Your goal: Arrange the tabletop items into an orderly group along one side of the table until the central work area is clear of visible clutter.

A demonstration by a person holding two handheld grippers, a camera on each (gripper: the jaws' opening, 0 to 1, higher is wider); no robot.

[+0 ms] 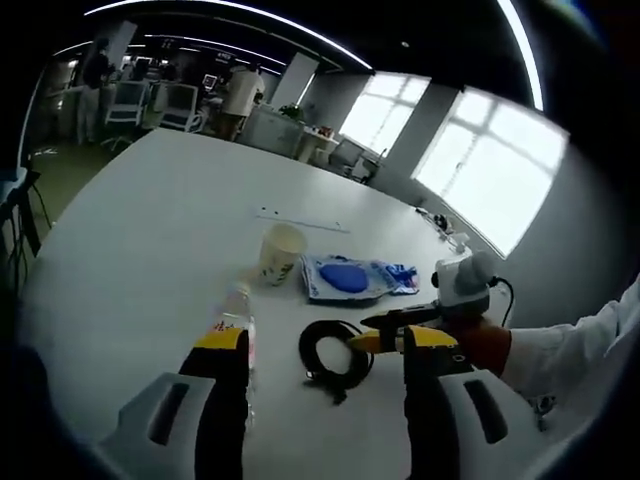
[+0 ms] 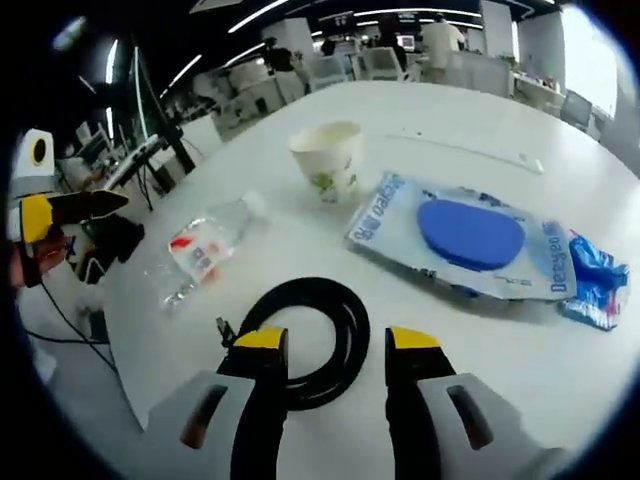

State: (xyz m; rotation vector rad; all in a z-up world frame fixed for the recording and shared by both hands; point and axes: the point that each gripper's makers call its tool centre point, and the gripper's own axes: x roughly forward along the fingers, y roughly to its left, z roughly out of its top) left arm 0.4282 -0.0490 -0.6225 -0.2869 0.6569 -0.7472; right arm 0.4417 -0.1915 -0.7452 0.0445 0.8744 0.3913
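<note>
White laminate makes up the surface (image 1: 150, 230), and the clutter sits bunched toward the lower middle of the left gripper view. A clear plastic water bottle (image 1: 238, 325) lies on its side there, its lower end cut off behind the left hand-held gripper (image 1: 328, 345), so how full it is I cannot tell. That hand-held gripper's yellow-tipped jaws rise from the bottom of the frame, spread wide with nothing between them.

A coiled black cable (image 1: 333, 352) lies just right of the bottle; part of the loop is hidden by the right hand-held gripper (image 1: 375, 330), which reaches in from the right edge, held by a hand (image 1: 480, 345) with a white sleeve (image 1: 580, 345) trailing off frame. From that side its jaws look close together, though the angle makes it hard to judge.

In the right gripper view, the right hand-held gripper (image 2: 338, 348) hovers low over the cable (image 2: 312, 335), jaws apart at a moderate width and gripping nothing; the coil's near edge disappears behind them. A paper cup (image 2: 330, 160) stands upright at upper centre. A printed plastic packet holding a blue oval item (image 2: 470, 235) lies at right, crumpled blue plastic at its end; the print is too blurred to read. The bottle (image 2: 205, 245) lies at left, and the left hand-held gripper (image 2: 75, 210) pokes in from the left edge.
</note>
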